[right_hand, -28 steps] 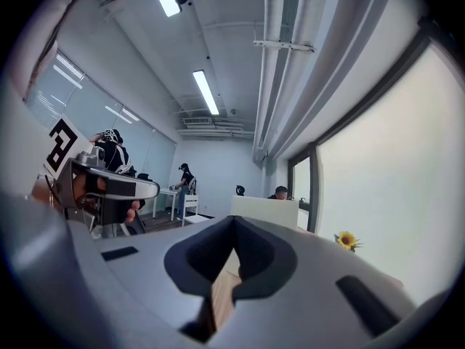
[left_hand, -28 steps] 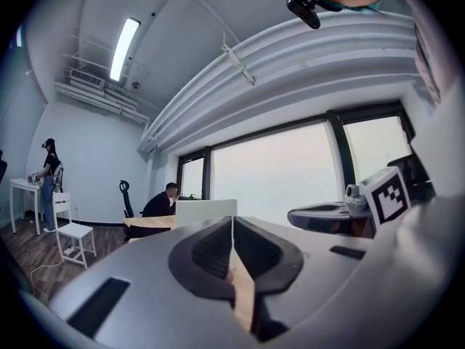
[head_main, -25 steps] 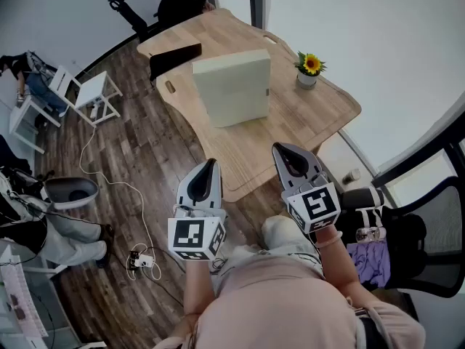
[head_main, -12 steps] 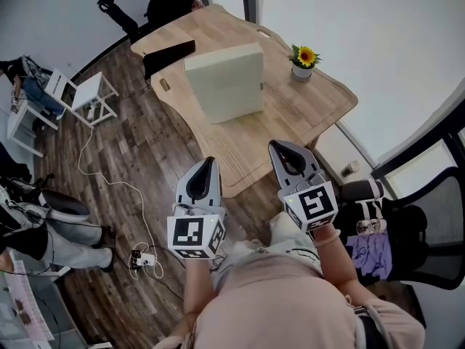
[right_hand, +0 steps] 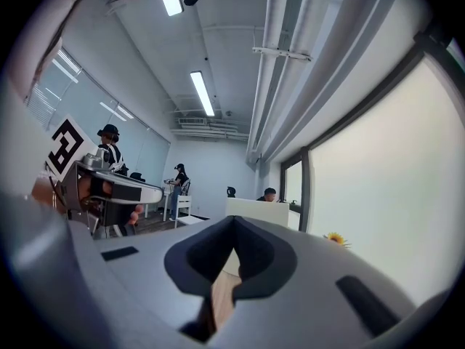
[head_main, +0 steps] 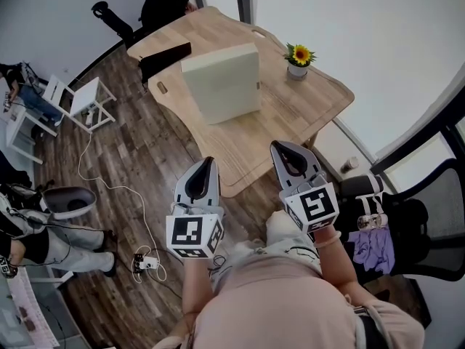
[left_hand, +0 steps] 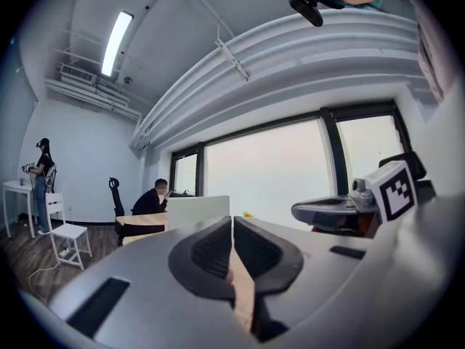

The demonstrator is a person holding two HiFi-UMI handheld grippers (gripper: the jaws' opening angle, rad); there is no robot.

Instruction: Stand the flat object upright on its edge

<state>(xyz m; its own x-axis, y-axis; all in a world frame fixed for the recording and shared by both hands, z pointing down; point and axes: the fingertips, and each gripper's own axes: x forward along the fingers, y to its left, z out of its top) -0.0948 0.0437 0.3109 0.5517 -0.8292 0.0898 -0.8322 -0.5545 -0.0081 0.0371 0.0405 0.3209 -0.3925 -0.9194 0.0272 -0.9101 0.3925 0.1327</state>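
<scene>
A pale cream flat box (head_main: 221, 82) stands upright on its edge on the wooden table (head_main: 290, 115), towards the far half. It also shows far ahead in the left gripper view (left_hand: 197, 211) and the right gripper view (right_hand: 256, 208). My left gripper (head_main: 210, 163) is shut and empty, held just short of the table's near edge. My right gripper (head_main: 280, 149) is shut with nothing in it, level with the left one over the near edge. Both are well apart from the box.
A potted sunflower (head_main: 296, 55) stands right of the box. A black flat item (head_main: 166, 57) lies at the table's far left. A person (head_main: 166, 2) sits at the far end. There is a white chair (head_main: 73, 100) at left, an office chair (head_main: 429, 224) at right and a cable (head_main: 145, 262) on the floor.
The head view has drifted a little, so the table sits slightly higher and further left in frame. The box and both grippers keep their places.
</scene>
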